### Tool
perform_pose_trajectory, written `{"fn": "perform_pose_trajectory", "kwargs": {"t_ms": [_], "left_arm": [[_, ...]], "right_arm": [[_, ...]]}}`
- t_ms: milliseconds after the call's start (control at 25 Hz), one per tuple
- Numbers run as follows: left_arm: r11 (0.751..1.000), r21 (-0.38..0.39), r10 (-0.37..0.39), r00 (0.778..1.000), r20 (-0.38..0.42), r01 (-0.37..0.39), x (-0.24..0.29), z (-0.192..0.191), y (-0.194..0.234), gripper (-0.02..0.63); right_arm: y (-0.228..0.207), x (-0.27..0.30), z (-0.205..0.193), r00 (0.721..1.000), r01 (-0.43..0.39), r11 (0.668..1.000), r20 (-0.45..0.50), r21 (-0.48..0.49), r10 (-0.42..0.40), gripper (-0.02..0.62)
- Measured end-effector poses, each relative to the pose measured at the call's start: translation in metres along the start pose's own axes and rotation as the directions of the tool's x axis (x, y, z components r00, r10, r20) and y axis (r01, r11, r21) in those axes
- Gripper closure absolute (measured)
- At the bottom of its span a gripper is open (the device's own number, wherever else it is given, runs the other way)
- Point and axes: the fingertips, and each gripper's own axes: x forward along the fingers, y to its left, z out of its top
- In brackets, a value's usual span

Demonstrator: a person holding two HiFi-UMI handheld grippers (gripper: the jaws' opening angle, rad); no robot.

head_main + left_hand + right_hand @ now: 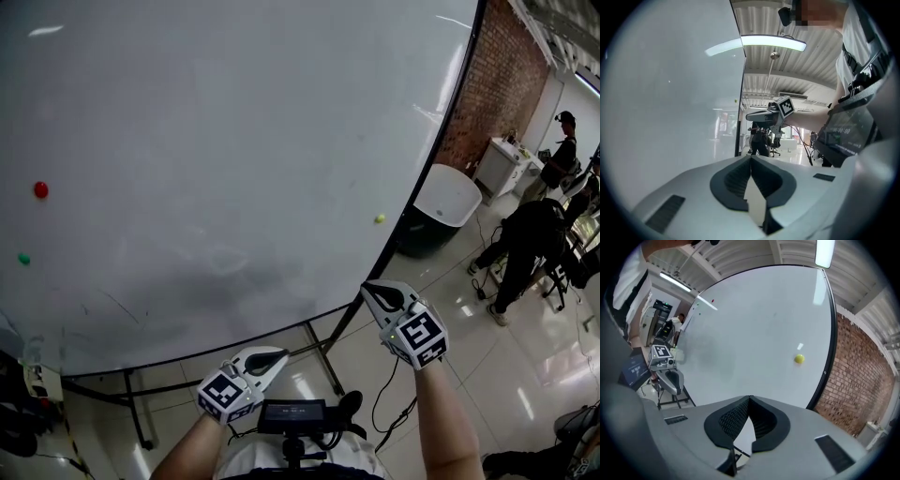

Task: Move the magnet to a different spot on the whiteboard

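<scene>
While near whiteboard [234, 141] edge, yellow magnet [380, 218]

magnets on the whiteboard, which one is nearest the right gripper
The small round yellow magnet, alone near the whiteboard's right edge; the red magnet and green magnet sit far left.

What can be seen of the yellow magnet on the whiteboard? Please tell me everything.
The yellow magnet is small, round, yellow-green, perhaps plastic. It sits flat on the whiteboard, in its lower part near the dark right edge, far from the red magnet and the green magnet at the left. Only the board touches it. The right hand-held gripper, shut and empty, is below it and apart from it.
</scene>
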Motion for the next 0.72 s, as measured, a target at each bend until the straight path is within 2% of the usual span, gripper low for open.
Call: {"fn": "perform_pose_trajectory", "kwargs": {"t_ms": [280,480,600,720], "left_arm": [[0.999,-0.015,0.038,0.999,0.007,-0.038,0.008,-0.004,0.008,0.569],[0.997,-0.025,0.076,0.997,0.011,-0.076,0.011,-0.003,0.013,0.569],[0.995,-0.026,0.093,0.995,0.017,-0.093,0.014,0.000,0.016,0.569],[0.994,-0.029,0.107,0.994,0.015,-0.106,0.015,0.001,0.018,0.569]], "right_arm": [[-0.034,0.011,0.022,0.999,0.026,0.988,-0.023,-0.152,-0.030,0.565],[-0.056,0.018,0.032,0.997,0.008,0.956,-0.077,-0.294,-0.032,0.549],[-0.067,0.018,0.034,0.992,0.000,0.912,-0.112,-0.410,-0.051,0.548],[-0.073,0.018,0.039,0.987,0.010,0.830,-0.128,-0.558,-0.098,0.548]]}}
